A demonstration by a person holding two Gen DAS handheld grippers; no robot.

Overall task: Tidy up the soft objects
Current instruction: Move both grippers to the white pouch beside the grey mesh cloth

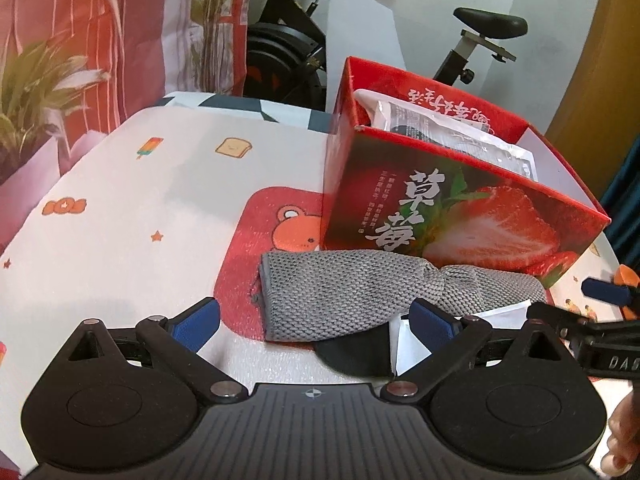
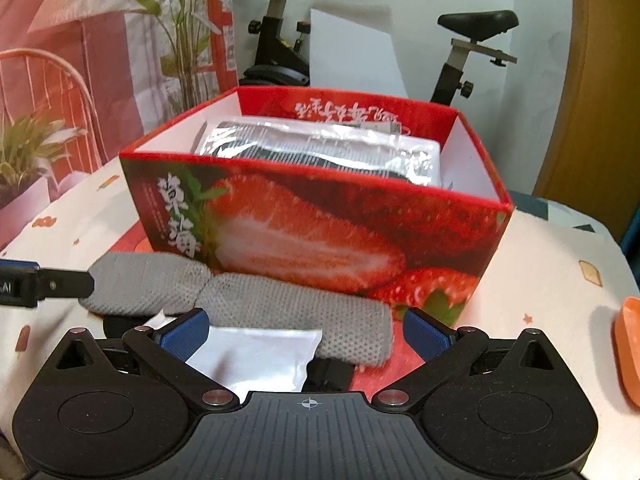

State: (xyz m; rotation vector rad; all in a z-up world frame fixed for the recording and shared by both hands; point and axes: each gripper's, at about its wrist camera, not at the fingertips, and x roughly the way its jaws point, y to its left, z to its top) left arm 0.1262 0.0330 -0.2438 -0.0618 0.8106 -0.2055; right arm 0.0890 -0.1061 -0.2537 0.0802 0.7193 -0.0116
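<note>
A grey knitted cloth (image 1: 360,292) lies on the table in front of a red strawberry box (image 1: 460,216); the right wrist view also shows the cloth (image 2: 280,308) and the box (image 2: 320,232). A white packet (image 2: 256,356) and a black item (image 1: 356,352) lie under the cloth's near edge. Plastic-wrapped packs (image 2: 320,152) sit inside the box. My left gripper (image 1: 314,326) is open, its fingers either side of the cloth's near edge. My right gripper (image 2: 306,332) is open over the white packet and the cloth. Neither holds anything.
The table (image 1: 120,208) has a white cloth with cartoon prints and a red bear patch (image 1: 288,224). An orange object (image 2: 628,340) lies at the right. Plants (image 1: 36,88), a red bag and an exercise bike (image 1: 288,44) stand behind the table.
</note>
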